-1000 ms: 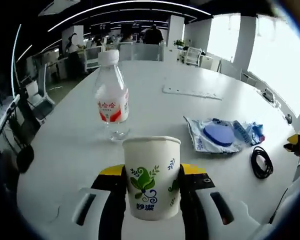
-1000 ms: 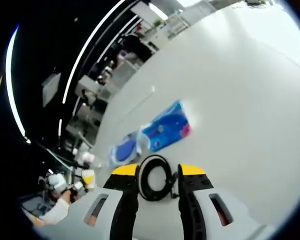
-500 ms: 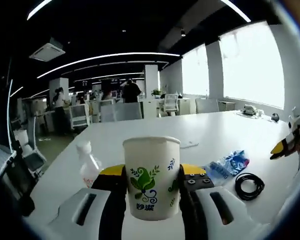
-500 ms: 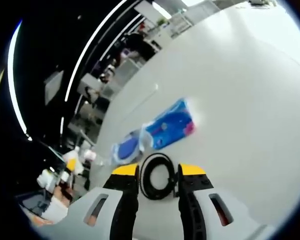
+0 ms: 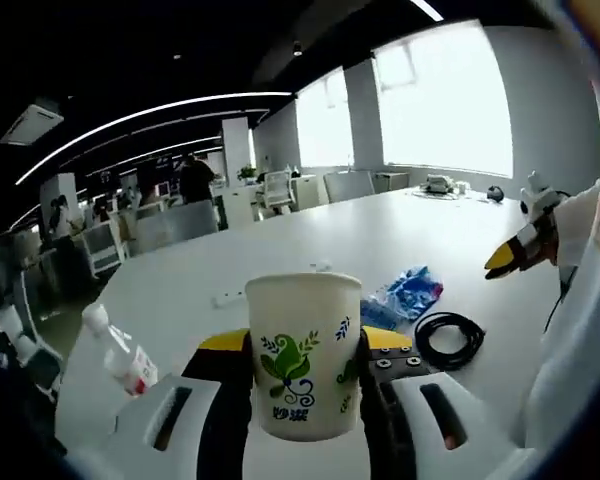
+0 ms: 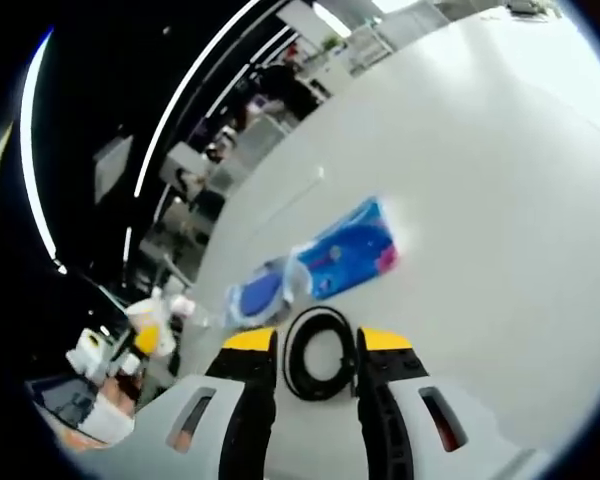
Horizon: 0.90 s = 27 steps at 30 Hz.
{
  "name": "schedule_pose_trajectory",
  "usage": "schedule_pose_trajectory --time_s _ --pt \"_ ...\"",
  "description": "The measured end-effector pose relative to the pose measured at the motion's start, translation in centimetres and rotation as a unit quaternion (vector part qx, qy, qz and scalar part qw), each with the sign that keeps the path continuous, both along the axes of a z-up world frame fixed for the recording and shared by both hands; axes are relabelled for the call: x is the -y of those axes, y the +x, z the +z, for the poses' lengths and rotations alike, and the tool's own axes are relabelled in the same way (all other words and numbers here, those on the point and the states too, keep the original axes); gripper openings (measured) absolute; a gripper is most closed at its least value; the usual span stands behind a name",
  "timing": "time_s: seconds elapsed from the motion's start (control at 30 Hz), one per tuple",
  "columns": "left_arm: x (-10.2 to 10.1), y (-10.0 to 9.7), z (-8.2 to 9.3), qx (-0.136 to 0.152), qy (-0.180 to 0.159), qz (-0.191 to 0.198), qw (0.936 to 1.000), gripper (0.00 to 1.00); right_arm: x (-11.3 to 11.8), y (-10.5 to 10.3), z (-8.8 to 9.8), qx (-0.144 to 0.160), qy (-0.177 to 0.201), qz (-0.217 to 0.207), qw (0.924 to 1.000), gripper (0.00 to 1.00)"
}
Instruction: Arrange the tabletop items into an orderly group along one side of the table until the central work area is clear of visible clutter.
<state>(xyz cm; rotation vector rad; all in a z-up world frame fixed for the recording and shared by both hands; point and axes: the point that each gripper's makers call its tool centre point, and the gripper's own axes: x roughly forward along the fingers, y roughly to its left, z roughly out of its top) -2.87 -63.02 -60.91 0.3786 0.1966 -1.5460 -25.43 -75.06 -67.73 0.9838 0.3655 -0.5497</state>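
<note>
Left gripper view: left tongs (image 5: 303, 375) clamped paper cup (image 5: 302, 350); right tongs (image 6: 303, 350) spread wide around black cable coil (image 6: 315, 353) on desk (image 6: 480, 200).

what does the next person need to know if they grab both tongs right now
Left tongs: shut on the paper cup, held upright above the white table.
Right tongs: open, jaws either side of the black cable coil, not closed on it.
On the table: water bottle, blue packet and round blue pad in a clear wrapper beside the coil.
Done: only the cup is picked up.
Left: set the cup at one side, then bring the coil, packet, pad and bottle next to it.
</note>
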Motion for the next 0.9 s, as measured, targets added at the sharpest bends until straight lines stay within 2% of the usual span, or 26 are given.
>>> schedule_pose_trajectory --time_s 0.1,0.23,0.3,0.47,0.57,0.7,0.83,0.9 --pt "0.7 -2.3 -1.0 -0.039 0.017 -0.04 0.9983 0.41 -0.5 0.6 0.3 0.003 -0.006 0.016 0.9999 0.3" --pt "1.5 -4.6 -1.5 -0.046 0.023 -0.079 0.9955 0.41 -1.1 1.4 0.7 0.007 -0.01 0.035 0.9993 0.31" --pt "1.7 -5.5 -1.5 -0.04 0.027 -0.098 0.994 0.41 -1.5 1.9 1.0 0.012 -0.013 0.048 0.9987 0.31" --pt "1.4 -8.1 -3.1 -0.026 0.069 -0.165 0.9835 0.41 -2.3 3.5 2.2 0.025 -0.042 0.094 0.9944 0.33" --pt "1.3 -8.8 -3.5 -0.025 0.076 -0.173 0.9818 0.41 -3.2 5.0 3.6 0.043 -0.065 0.136 0.9876 0.34" --pt "1.1 -9.7 -3.8 -0.023 0.084 -0.184 0.979 0.42 -5.5 7.0 4.8 0.05 -0.086 0.213 0.9721 0.34" --pt "0.8 -10.2 -4.0 -0.005 0.094 -0.197 0.9758 0.42 -9.1 9.2 5.4 0.05 -0.105 0.306 0.945 0.34" --pt "0.8 -10.4 -3.9 0.0 0.096 -0.201 0.9748 0.42 -9.8 9.8 5.4 0.052 -0.105 0.318 0.9407 0.33"
